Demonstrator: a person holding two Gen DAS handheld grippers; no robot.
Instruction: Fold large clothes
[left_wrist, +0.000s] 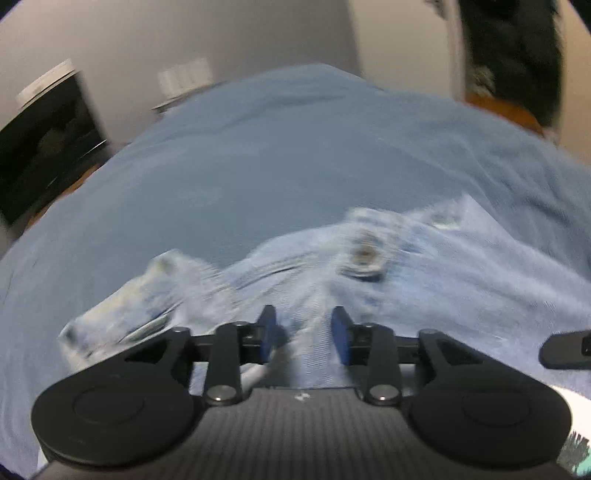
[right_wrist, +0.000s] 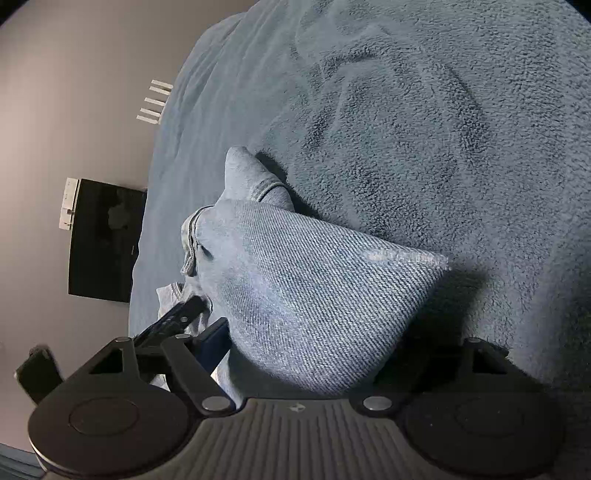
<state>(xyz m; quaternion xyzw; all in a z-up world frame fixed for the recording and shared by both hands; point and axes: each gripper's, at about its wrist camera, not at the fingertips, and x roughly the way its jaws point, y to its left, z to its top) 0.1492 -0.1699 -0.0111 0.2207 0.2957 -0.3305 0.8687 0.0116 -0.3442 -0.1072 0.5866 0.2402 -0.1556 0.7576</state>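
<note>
A pair of light blue jeans lies on a blue fleece blanket, its waist with a metal button just ahead of my left gripper. The left jaws stand a little apart with a ridge of denim between them; the view is blurred. In the right wrist view a fold of the jeans hangs lifted over the blanket, draped across my right gripper. Its left blue pad shows against the cloth; the right pad is hidden under denim.
A dark screen stands by the grey wall at the left, also in the right wrist view. White slats are on the wall. A dark furry shape is at the far right. The other gripper's tip shows at the left.
</note>
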